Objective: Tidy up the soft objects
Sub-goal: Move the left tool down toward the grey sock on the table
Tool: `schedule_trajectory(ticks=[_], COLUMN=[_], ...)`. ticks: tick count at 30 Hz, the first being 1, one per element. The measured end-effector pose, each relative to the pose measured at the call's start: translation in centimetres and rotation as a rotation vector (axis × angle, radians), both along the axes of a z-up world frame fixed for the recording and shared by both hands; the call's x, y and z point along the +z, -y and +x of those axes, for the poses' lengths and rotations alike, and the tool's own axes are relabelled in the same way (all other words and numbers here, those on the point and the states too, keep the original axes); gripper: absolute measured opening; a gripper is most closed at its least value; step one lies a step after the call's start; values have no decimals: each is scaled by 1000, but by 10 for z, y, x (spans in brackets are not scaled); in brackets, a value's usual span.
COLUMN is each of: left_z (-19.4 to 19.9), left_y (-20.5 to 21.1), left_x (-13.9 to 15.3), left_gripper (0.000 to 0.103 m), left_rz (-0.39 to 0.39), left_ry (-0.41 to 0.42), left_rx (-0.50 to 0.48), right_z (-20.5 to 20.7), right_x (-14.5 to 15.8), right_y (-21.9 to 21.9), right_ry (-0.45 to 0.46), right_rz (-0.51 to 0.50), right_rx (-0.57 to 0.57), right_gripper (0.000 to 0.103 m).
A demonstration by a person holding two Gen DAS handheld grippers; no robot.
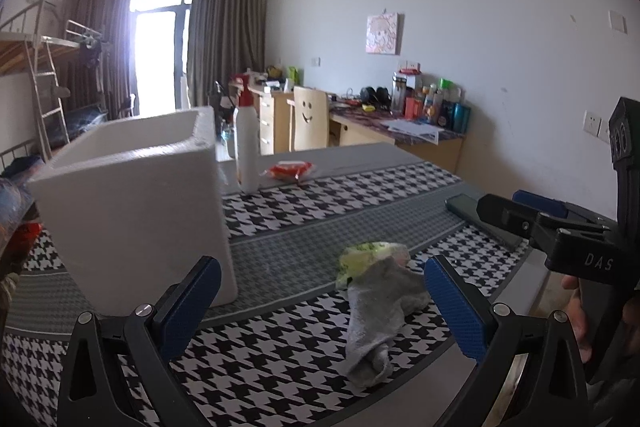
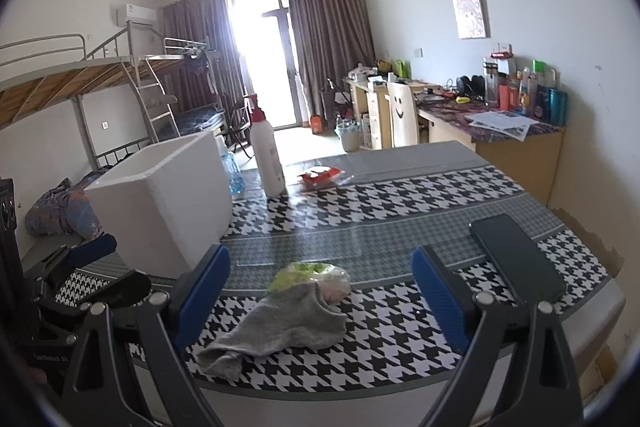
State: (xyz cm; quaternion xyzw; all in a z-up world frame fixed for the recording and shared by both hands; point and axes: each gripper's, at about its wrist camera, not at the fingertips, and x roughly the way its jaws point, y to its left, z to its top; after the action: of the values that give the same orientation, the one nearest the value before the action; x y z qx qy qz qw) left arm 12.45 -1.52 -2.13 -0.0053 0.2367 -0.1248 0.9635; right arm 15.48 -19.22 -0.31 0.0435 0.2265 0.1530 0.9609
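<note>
Sock flat on tablecloth, toe toward near edge, cuff against wrapper.

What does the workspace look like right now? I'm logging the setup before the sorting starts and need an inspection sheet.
Surface: table with a black-and-white houndstooth and grey cloth.
Job's things: grey sock lying flat near the front edge, touching a crumpled green-and-clear plastic bag; open white foam box at the left.
Clutter: white bottle with a red cap; red packet beside it; dark phone at the right edge.
Grippers: left tongs open, empty; right tongs open, empty, both aimed at the sock.
Cables: nothing seen on the table.
Surroundings: bunk bed, curtained window, cluttered desk, chair.
</note>
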Motion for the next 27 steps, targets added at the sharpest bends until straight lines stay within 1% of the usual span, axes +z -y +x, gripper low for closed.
schedule_trajectory(ticks=[4,14,17,19,23,25,27], left_z=[7,26,31,34,42,47,50], left_y=[9,25,30,35,40,44,45], left_x=[-9,-32,-39,-44,-53,-59,-64], left_gripper=[102,102,97,91,84,76,71], left_rz=[11,23,30,42,52,60,60], left_ry=[-37,-138,-167,-192,-230,-257,-276], left_rx=[-34,-77,-93,-107,-119,-118,-125], right_z=[3,12,15,18,22,23,25], right_x=[-5,-19,-22,-26,-30,-32,-33], right_y=[4,13,16,19,23,23,24], right_ry=[-16,-58,-71,-84,-99,-105,-112], right_rz=[1,0,-3,-3,3,6,9], right_rx=[-9,-36,-38,-44,-48,-48,-50], right_gripper=[94,94,94,94,94,94,94])
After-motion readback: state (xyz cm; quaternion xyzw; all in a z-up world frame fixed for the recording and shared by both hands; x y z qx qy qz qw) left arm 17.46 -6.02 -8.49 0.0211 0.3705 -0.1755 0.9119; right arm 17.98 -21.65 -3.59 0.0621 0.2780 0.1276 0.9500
